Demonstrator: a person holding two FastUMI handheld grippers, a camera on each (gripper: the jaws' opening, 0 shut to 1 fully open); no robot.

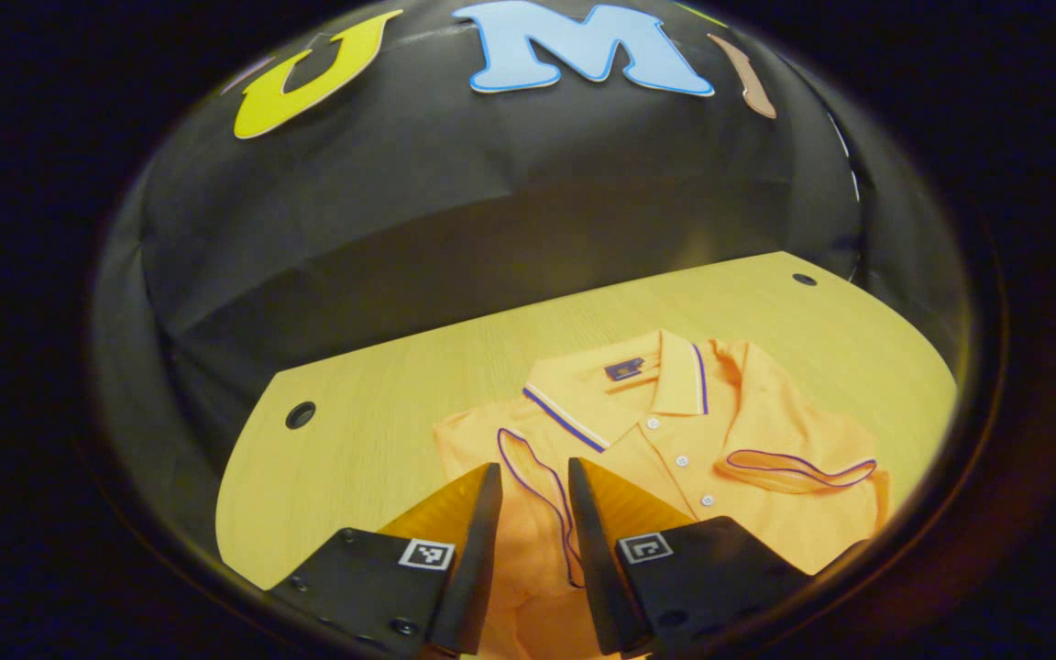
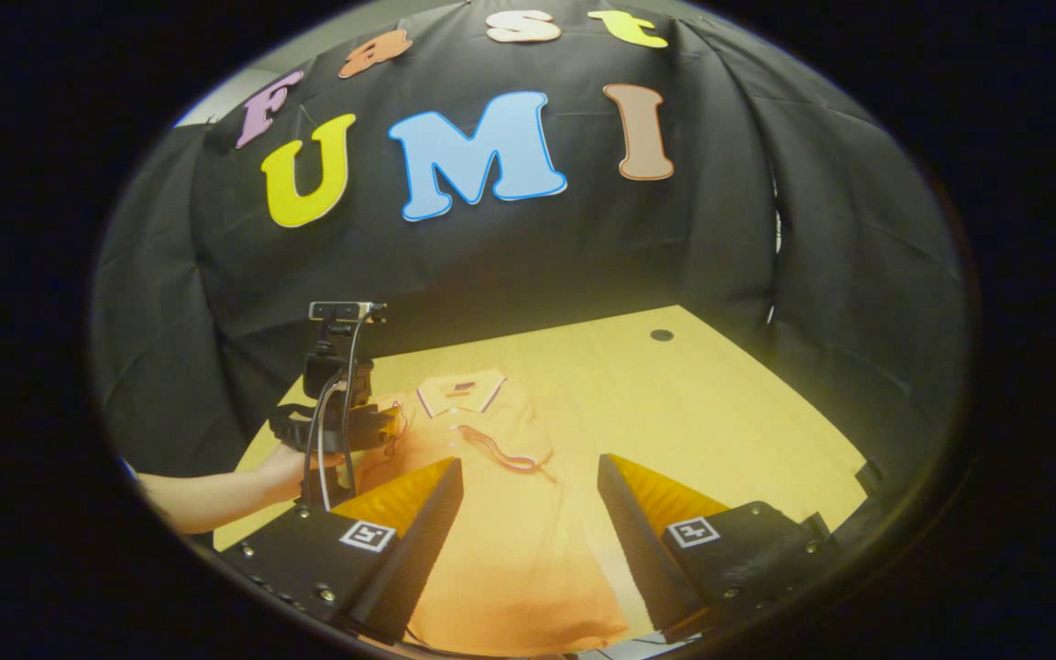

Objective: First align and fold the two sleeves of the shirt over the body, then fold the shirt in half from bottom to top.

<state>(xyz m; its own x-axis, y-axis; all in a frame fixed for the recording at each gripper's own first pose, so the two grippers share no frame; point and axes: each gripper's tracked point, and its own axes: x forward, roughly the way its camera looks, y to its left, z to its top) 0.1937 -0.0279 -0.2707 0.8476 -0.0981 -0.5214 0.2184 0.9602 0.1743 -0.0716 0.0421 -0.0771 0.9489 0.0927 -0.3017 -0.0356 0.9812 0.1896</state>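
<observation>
Left gripper (image 1: 535, 486): jaws parted, nothing clamped, poised over the near sleeve (image 1: 537, 495) folded onto the shirt (image 1: 675, 440).
Right gripper (image 2: 528, 481): wide apart, empty, above the shirt's hem.
Shirt: flat on the table (image 1: 381, 412).
Advice: pinch both hem corners evenly.
Hidden: hem edge cut off.

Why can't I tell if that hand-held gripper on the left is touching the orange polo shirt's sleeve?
Cannot tell. In the left gripper view the left hand-held gripper frames the orange polo shirt's purple-trimmed sleeve between open fingers, but whether they touch the cloth or hover isn't plain.
</observation>
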